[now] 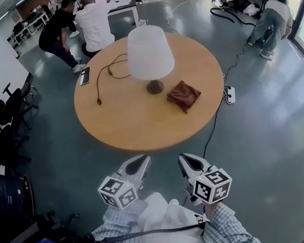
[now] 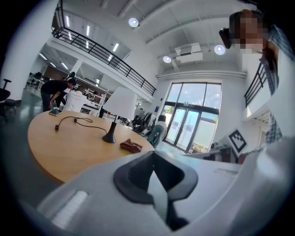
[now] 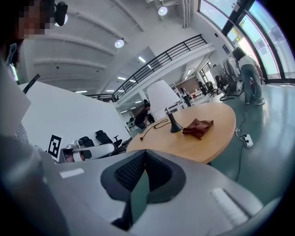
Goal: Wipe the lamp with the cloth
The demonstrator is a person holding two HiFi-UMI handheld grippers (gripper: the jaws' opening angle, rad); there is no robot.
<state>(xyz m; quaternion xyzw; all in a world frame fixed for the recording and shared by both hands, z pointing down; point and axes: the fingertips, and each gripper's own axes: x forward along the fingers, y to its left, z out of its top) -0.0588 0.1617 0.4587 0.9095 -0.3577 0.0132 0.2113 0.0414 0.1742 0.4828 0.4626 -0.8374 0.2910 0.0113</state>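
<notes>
On round wooden table point(image 1: 135, 124), centre-top: lamp point(image 1: 151, 53) upright, long axis vertical, white shade over a dark round base. Cloth point(image 1: 183, 95), reddish-brown and crumpled, lies flat just right of the lamp base, not touching it, with one corner pointing toward the near-right table edge. Black cable point(image 1: 104, 74) loops left of the lamp; phone point(image 1: 85, 75) lies at the left rim. Left gripper point(image 1: 140, 161) and right gripper point(image 1: 185, 162) sit off the table's near edge, side by side, pointing at the table and well apart from lamp and cloth. Both are clenched, jaws together, nothing between them. Head view hides the lamp stem under the shade; both gripper views show a slim dark stem flaring into the base. Head view and right gripper view show a power strip point(image 1: 230, 94) on the floor right of the table; left gripper view does not. Left gripper view has glass doors point(image 2: 191, 122) behind the table. Each gripper view catches the other gripper's marker cube.
</notes>
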